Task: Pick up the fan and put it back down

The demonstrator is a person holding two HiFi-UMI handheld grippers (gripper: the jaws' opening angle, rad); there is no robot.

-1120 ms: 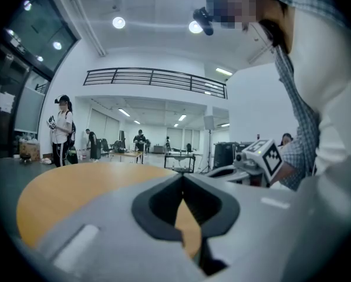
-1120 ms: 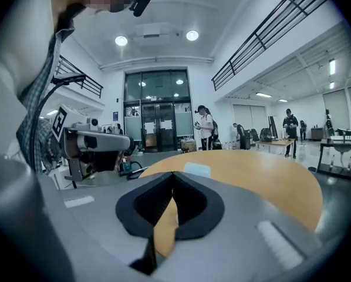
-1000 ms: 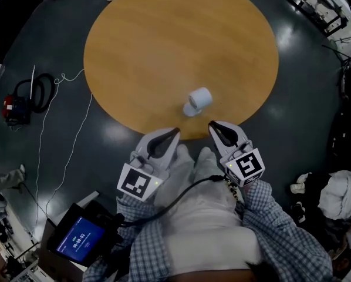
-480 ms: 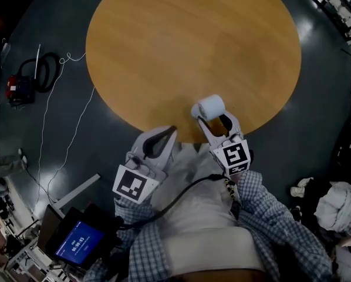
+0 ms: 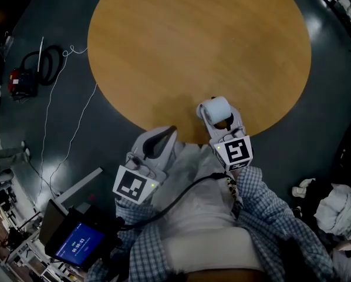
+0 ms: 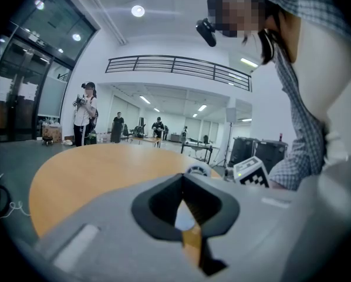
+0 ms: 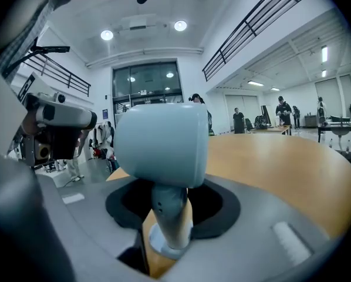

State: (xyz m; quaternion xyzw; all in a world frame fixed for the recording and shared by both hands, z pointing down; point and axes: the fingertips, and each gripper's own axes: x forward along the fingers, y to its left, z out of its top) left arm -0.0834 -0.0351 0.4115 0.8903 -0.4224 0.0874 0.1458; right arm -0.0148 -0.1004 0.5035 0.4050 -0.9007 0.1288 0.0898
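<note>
Fan (image 5: 218,106) was noted upright near the desk (image 5: 193,40) edge, lower centre-right of frame. Right claw (image 5: 218,117) was caught just closing around its stem, seemingly not yet gripped. Closure should be finished squarely on the stem before lifting. Left claw (image 5: 172,131) was found clenched, empty.

A pale fan (image 7: 161,143) stands on the wooden table (image 7: 281,163). The right gripper (image 7: 172,210) has just been closing its jaws, which flank the fan's stem.
</note>
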